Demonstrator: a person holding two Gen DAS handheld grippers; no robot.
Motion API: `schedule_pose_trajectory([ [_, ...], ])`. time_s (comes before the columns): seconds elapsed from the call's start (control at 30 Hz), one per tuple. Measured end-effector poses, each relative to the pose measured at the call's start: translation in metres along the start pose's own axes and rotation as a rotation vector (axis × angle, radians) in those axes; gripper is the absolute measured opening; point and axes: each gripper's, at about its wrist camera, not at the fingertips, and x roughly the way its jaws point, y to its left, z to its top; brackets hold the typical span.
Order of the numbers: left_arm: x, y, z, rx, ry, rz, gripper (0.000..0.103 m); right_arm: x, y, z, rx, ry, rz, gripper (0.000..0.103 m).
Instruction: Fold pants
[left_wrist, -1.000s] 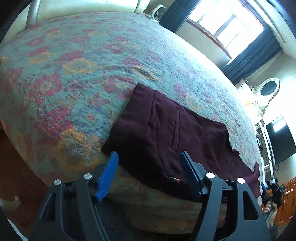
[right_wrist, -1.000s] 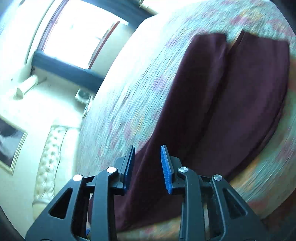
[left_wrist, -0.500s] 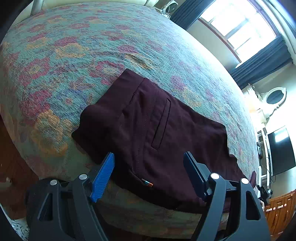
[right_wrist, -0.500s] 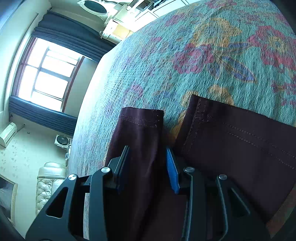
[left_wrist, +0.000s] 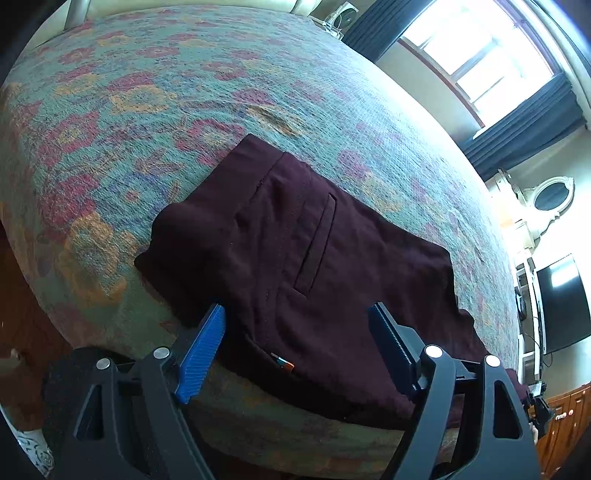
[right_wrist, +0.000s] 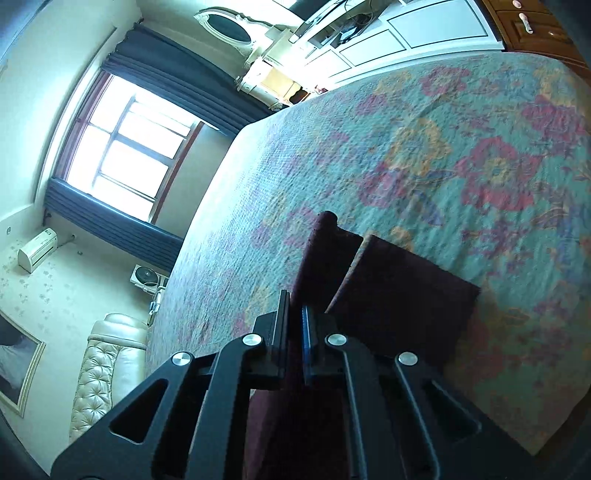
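Dark maroon pants (left_wrist: 303, 251) lie flat on the flowered bedspread (left_wrist: 147, 92), waist end near the bed's front edge, with a slit back pocket facing up. My left gripper (left_wrist: 297, 345) is open, its jaws wide apart over the waistband near a small coloured tag (left_wrist: 282, 362). In the right wrist view the two leg ends (right_wrist: 402, 291) lie on the bedspread (right_wrist: 461, 155). My right gripper (right_wrist: 293, 317) is shut on the hem of the nearer leg (right_wrist: 323, 254), which stands raised off the bed.
A window with dark curtains (left_wrist: 476, 70) is beyond the bed. A TV (left_wrist: 561, 302) and white cabinets (right_wrist: 388, 37) stand by the far side. A cream tufted headboard (right_wrist: 107, 365) lies at one end. The bed's front edge drops to the floor (left_wrist: 22, 332).
My right gripper has closed on the leg hem and lifted it. My left gripper has moved in closer over the waistband, still open.
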Motion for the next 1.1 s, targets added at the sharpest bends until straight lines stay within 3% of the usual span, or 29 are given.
schedule_pose_trajectory([
  [0.17,0.002,-0.003,-0.003,0.012,0.006,-0.001,0.079,0.000,-0.066,-0.015,0.129,0.028,-0.055,0.005],
  [0.3,0.004,-0.004,-0.004,0.017,0.015,-0.008,0.079,0.012,-0.090,-0.023,0.213,0.048,0.001,0.006],
  [0.5,0.008,-0.004,-0.008,0.016,0.028,-0.010,0.079,0.007,-0.088,-0.028,0.222,0.075,0.047,0.018],
  [0.57,0.010,-0.005,-0.010,0.019,0.030,-0.007,0.079,0.008,-0.081,-0.029,0.187,0.084,0.019,0.015],
  [0.6,0.010,-0.006,-0.010,0.021,0.028,-0.003,0.079,0.009,-0.078,-0.029,0.157,0.086,-0.013,0.006],
  [0.73,0.002,-0.014,-0.010,0.050,-0.006,0.007,0.079,0.004,-0.081,-0.028,0.154,0.068,-0.051,0.006],
  [0.87,-0.015,-0.033,-0.010,0.154,-0.096,0.036,0.079,-0.011,-0.083,-0.018,0.122,0.054,-0.097,0.006],
  [0.93,-0.020,-0.044,-0.010,0.228,-0.139,0.063,0.080,-0.022,-0.080,-0.004,0.081,0.026,-0.117,0.010],
  [1.0,-0.017,-0.049,-0.008,0.268,-0.145,0.079,0.080,-0.027,-0.083,0.016,0.085,0.021,-0.106,0.042],
  [1.03,-0.014,-0.050,-0.007,0.272,-0.138,0.080,0.080,-0.027,-0.086,0.025,0.099,0.021,-0.085,0.054],
  [1.1,-0.006,-0.048,-0.004,0.257,-0.115,0.081,0.080,-0.019,-0.090,0.045,0.107,0.057,-0.040,0.056],
])
